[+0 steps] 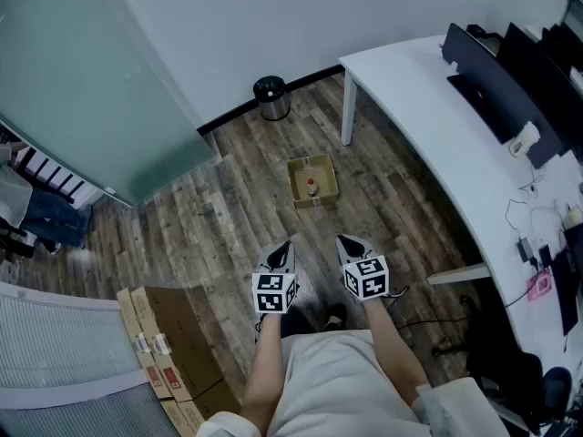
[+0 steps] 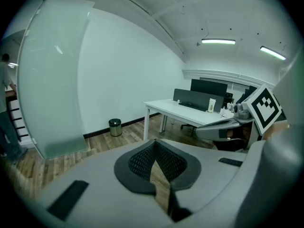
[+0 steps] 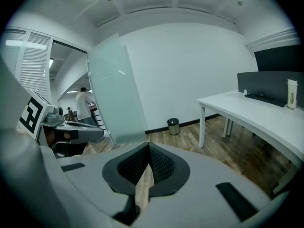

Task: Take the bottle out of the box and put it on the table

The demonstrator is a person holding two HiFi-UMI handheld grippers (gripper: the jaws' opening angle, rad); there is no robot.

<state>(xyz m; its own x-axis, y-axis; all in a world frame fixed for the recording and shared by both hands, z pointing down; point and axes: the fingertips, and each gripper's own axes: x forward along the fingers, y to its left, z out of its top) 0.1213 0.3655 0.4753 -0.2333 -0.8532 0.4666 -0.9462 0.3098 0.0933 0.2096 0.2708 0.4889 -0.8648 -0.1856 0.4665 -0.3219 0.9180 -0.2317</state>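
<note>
A small open cardboard box [image 1: 312, 181] sits on the wooden floor ahead of me. A bottle [image 1: 311, 186] with a red cap stands inside it. The white table [image 1: 428, 126] runs along the right. My left gripper [image 1: 284, 246] and right gripper [image 1: 345, 241] are held side by side near my body, well short of the box, both pointing toward it. In the left gripper view the left gripper [image 2: 155, 144] has its jaws together with nothing between them. The right gripper [image 3: 148, 147] looks the same in its own view. The box shows in neither gripper view.
A metal bin [image 1: 271, 98] stands by the far wall. A frosted glass partition [image 1: 91, 80] fills the left. Folded cardboard cartons [image 1: 168, 353] lie at my lower left. Dark monitors [image 1: 510, 80], a white container [image 1: 524, 139] and cables occupy the table. A person [image 1: 36, 212] stands at far left.
</note>
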